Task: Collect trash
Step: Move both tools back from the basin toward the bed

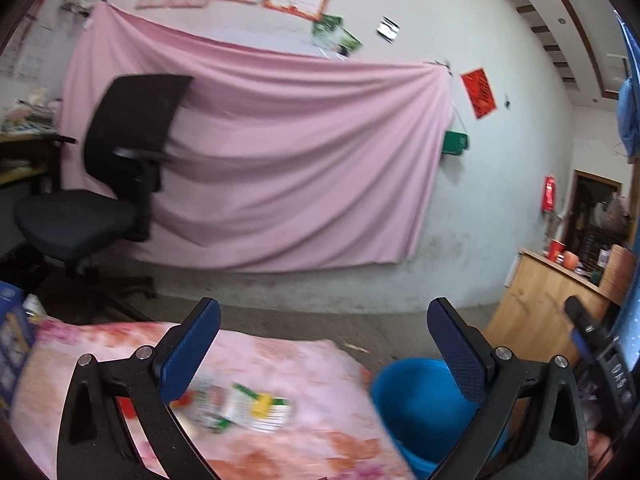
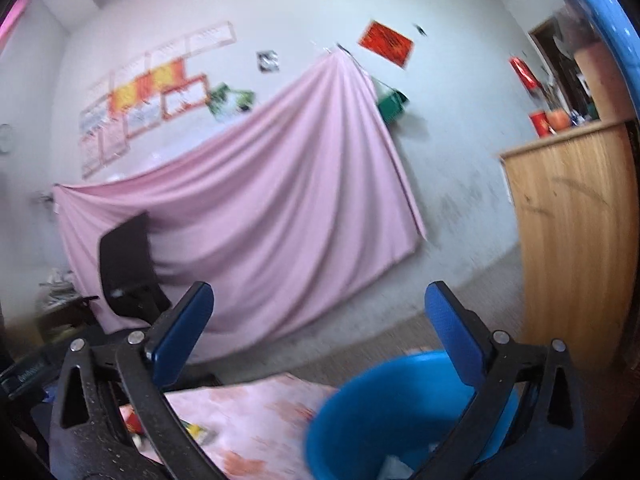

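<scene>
where table edge [image 1: 352, 360] meets blue bucket [image 1: 416, 404], both grippers agape above

wrappers [image 1: 244, 404]: crumpled, green-white-yellow, lying on floral cloth | blue bucket [image 1: 420, 408]: upright, just beside cloth's edge

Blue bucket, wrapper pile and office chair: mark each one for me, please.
blue bucket [image 1: 416, 404], left wrist view, on its inner wall.
wrapper pile [image 1: 256, 406], left wrist view, on the green and white wrapper on the floral cloth.
office chair [image 1: 136, 120], left wrist view, on its black backrest.
</scene>
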Demonstrator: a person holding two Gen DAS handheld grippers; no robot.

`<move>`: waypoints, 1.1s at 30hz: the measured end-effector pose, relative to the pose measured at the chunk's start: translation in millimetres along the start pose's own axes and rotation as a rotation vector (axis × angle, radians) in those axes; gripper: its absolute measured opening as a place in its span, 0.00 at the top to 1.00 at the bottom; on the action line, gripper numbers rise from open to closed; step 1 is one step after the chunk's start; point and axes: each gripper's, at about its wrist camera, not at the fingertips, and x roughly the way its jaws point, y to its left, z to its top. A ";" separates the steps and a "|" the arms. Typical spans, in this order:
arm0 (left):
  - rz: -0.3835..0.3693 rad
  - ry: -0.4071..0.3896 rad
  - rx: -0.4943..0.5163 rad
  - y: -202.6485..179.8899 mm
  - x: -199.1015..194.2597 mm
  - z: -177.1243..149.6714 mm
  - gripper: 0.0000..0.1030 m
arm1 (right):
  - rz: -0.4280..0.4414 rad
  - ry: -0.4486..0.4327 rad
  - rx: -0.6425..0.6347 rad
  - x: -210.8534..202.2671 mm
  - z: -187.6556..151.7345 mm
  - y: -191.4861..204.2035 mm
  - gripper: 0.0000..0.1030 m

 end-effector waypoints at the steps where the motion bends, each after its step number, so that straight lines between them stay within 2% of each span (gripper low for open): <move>1: 0.015 -0.011 0.004 5.9 -5.8 0.8 0.02 | 0.013 -0.018 -0.013 -1.1 0.9 10.8 0.00; 5: 0.081 -0.059 0.039 30.0 -28.5 2.1 0.02 | 0.040 -0.028 -0.072 2.2 0.2 44.5 0.00; 9: 0.120 -0.069 0.079 50.8 -43.5 0.1 0.02 | 0.091 -0.040 -0.124 6.7 -5.0 77.1 0.00; 14: 0.177 -0.104 0.112 71.4 -57.4 -13.7 0.02 | 0.159 -0.080 -0.206 4.3 -14.4 113.9 0.00; 17: 0.200 -0.084 0.110 86.6 -55.2 -24.3 0.02 | 0.173 -0.063 -0.256 9.8 -22.8 129.4 0.00; 19: 0.213 -0.042 0.119 95.3 -48.5 -31.5 0.02 | 0.190 -0.038 -0.282 15.8 -28.6 134.8 0.00; 26: 0.208 0.159 0.161 114.5 -4.8 -54.0 0.02 | 0.190 0.186 -0.306 66.0 -55.6 147.1 0.00; 30: 0.191 0.309 0.129 133.6 22.5 -67.4 0.02 | 0.207 0.422 -0.293 109.1 -79.4 150.4 0.00; 33: 0.184 0.378 0.103 144.0 36.3 -74.4 0.02 | 0.234 0.604 -0.281 132.5 -105.2 150.3 0.00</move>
